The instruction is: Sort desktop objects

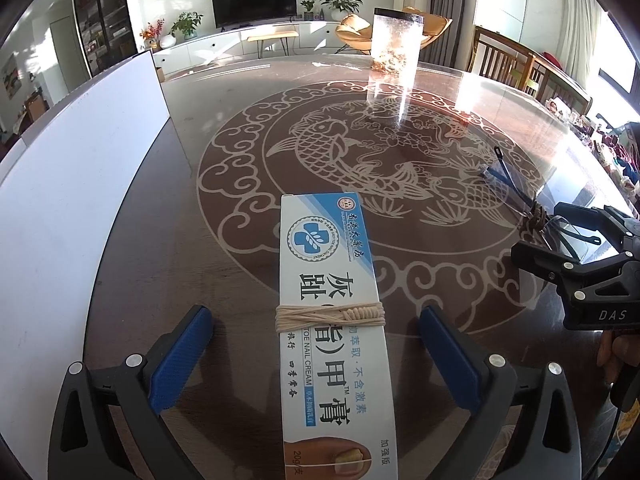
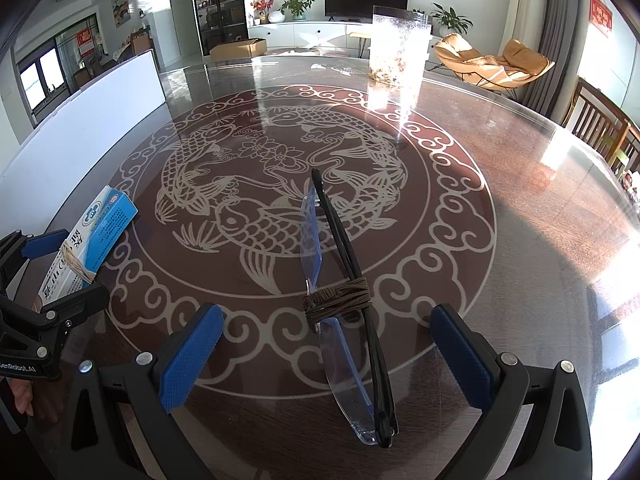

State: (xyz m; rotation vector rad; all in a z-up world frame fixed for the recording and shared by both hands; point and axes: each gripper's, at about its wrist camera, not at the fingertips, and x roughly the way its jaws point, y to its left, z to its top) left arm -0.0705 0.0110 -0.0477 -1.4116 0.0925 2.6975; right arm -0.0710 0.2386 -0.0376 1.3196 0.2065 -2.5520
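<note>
Round table with glass top, carp-and-cloud pattern in pale lines. White board standing along its left edge. Clear plastic container at far side, sunlit. Beyond: dark TV on white cabinet, potted plants, tan lounge chair, cardboard box, wooden dining chairs.

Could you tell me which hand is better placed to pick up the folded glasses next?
The right. The right gripper stands open with the glasses lying on the table directly between its fingers. The left gripper, also open, straddles the cream box instead, away from the glasses.
</note>
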